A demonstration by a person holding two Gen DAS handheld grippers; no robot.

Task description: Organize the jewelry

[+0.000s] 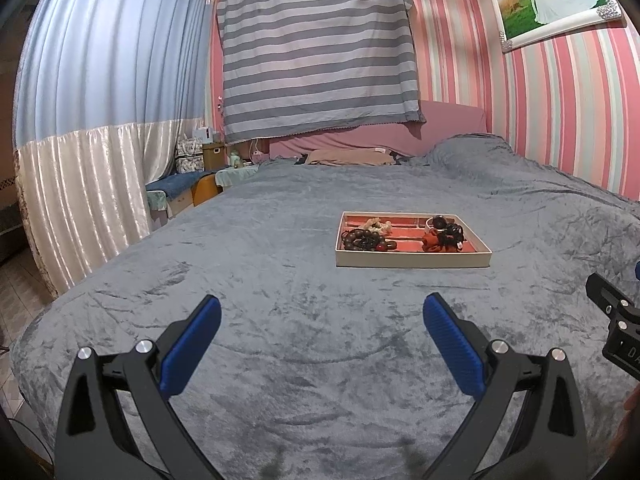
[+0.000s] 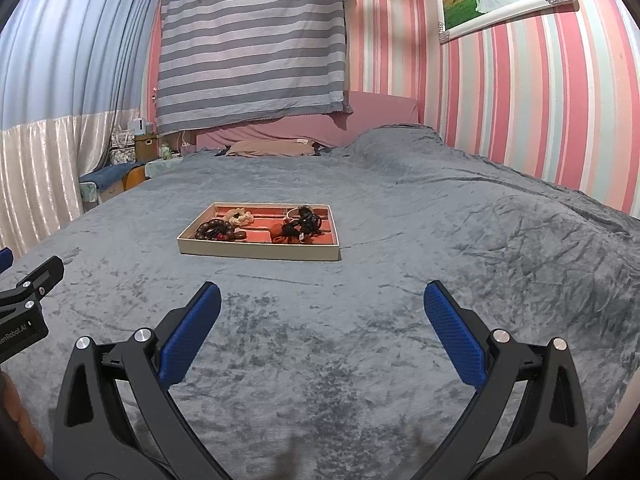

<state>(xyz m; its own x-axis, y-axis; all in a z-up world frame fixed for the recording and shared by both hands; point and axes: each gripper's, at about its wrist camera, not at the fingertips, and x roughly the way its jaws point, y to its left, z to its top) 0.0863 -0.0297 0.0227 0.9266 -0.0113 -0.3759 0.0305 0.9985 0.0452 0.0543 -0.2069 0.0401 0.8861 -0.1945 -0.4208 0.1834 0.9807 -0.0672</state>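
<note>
Ahead of the left gripper (image 1: 322,312) and a little to its right, well apart from the wide-spread blue pads (image 1: 448,332), lies the jewelry tray (image 1: 412,259) on the grey bedspread (image 1: 240,264); from the right gripper (image 2: 322,300), likewise spread wide and holding nothing, seen ahead and to the left. Set flat with its long axis running across both views, with dark brown beads (image 2: 218,230) at the left end, a cream piece (image 2: 240,216) behind them, and a tangle of black and rust-red items (image 2: 298,226) toward the right. Too small and piled together to separate individual pieces, compartment dividers only partly visible, and only the tip of the other gripper showing at each frame edge.
</note>
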